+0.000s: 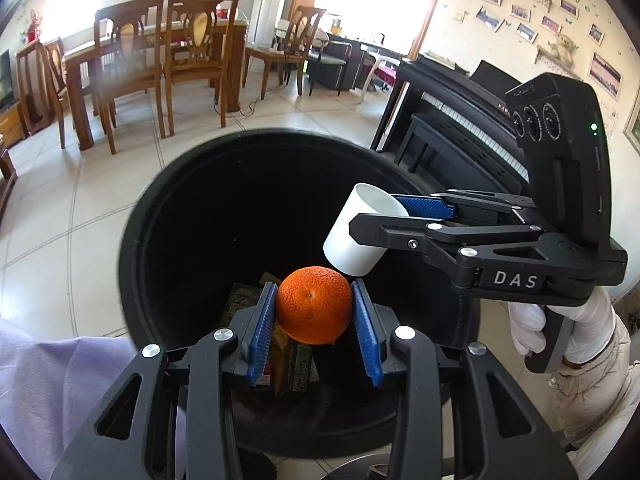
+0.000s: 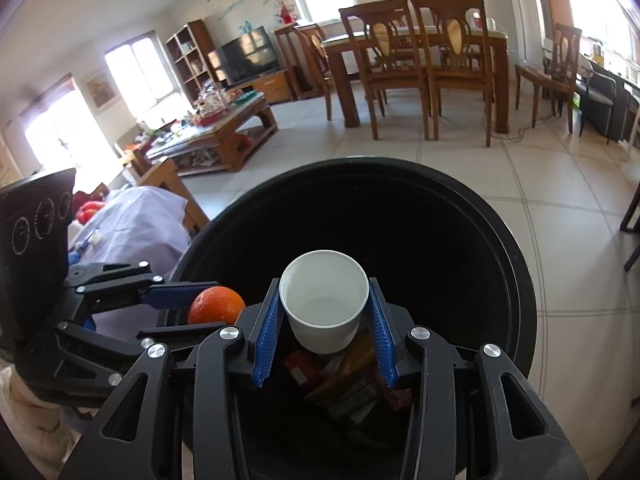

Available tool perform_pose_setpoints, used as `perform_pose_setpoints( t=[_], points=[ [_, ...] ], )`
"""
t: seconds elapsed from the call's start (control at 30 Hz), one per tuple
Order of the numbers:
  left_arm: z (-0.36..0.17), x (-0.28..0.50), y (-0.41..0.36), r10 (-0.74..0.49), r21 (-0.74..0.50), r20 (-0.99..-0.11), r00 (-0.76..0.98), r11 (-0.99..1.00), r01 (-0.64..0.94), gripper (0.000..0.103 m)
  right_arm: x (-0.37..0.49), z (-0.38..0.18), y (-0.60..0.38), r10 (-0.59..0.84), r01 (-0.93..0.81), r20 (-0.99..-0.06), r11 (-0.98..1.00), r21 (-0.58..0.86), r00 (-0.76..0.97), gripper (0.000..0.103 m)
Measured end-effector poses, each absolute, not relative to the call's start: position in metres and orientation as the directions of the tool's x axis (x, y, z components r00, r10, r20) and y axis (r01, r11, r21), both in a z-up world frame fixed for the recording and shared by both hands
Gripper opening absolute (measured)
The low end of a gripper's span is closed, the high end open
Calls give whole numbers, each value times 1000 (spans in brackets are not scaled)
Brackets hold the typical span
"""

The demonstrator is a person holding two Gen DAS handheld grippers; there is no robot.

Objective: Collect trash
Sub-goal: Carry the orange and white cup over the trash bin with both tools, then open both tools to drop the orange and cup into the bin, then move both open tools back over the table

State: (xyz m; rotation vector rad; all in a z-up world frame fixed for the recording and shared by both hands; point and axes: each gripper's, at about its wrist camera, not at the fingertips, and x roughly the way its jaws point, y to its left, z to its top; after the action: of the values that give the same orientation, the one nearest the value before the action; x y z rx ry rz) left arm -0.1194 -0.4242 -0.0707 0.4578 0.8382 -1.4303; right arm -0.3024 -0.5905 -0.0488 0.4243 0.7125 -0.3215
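- In the left wrist view, the left tongs [image 1: 314,320] held an orange [image 1: 314,305] between ribbed blue pads [image 1: 262,332], one pad pressed to each side of the fruit; its skin was round and finely pitted.
- The orange hung over the open mouth of a round black bin [image 1: 160,208] with smooth, dark plastic walls.
- At the bottom of the bin, under the orange, lay flat packets and wrappers [image 1: 298,368]; the print on them was too small to read.
- The right tongs [image 1: 370,218] reached in from the right, clamped on a plain white cup [image 1: 352,236] that was tilted on its side above the bin, one finger outside the wall and a blue pad at its mouth.
- The black body of that tool bore the letters "DAS", and a white-gloved hand [image 1: 560,328] gripped its handle.
- Behind stood a black piano [image 1: 460,120], wooden chairs [image 1: 132,68], a pale tiled floor [image 1: 60,208], and framed photos with the letters "LOVE" on the wall.
- In the right wrist view, the right tongs [image 2: 324,320] gripped the white cup [image 2: 324,308] by its sides between blue ridged pads [image 2: 266,336], its round mouth facing the camera and its inside smooth and matt.
- The cup sat over the black bin [image 2: 500,248], with crumpled wrappers [image 2: 344,384] below it.
- The left tongs [image 2: 204,312] came in from the left with the orange [image 2: 216,305] held just over the bin's near rim.
- Beyond were a lilac cloth [image 2: 136,220], a cluttered low wooden worktop [image 2: 224,128], a dark television [image 2: 248,56] and a dining set [image 2: 420,60].
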Motion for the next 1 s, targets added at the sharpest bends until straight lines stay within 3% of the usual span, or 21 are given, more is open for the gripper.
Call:
perform_pose_setpoints(
  t=[0.3, 0.43, 0.6, 0.93, 1.0],
  points=[
    [-83, -118, -434, -638, -182, -768, -55, 136, 974, 40, -297, -61, -598, -115, 427, -699, 857, 290, 706, 41],
    [-78, -120, -429, -650, -175, -758, -50, 129, 976, 40, -292, -59, -595, -124, 433, -699, 855, 286, 704, 54],
    [-71, -120, -421, -664, -173, -747, -47, 125, 977, 40, -287, -52, -589, -134, 433, -692, 858, 277, 709, 55],
    [-45, -98, -350, -721, -179, -692, 22, 201, 963, 40, -248, -29, -541, -92, 345, -675, 905, 250, 732, 55],
    [-40, -86, -325, -730, -179, -681, 59, 244, 953, 41, -229, -22, -520, -71, 308, -669, 920, 242, 739, 62]
  ],
)
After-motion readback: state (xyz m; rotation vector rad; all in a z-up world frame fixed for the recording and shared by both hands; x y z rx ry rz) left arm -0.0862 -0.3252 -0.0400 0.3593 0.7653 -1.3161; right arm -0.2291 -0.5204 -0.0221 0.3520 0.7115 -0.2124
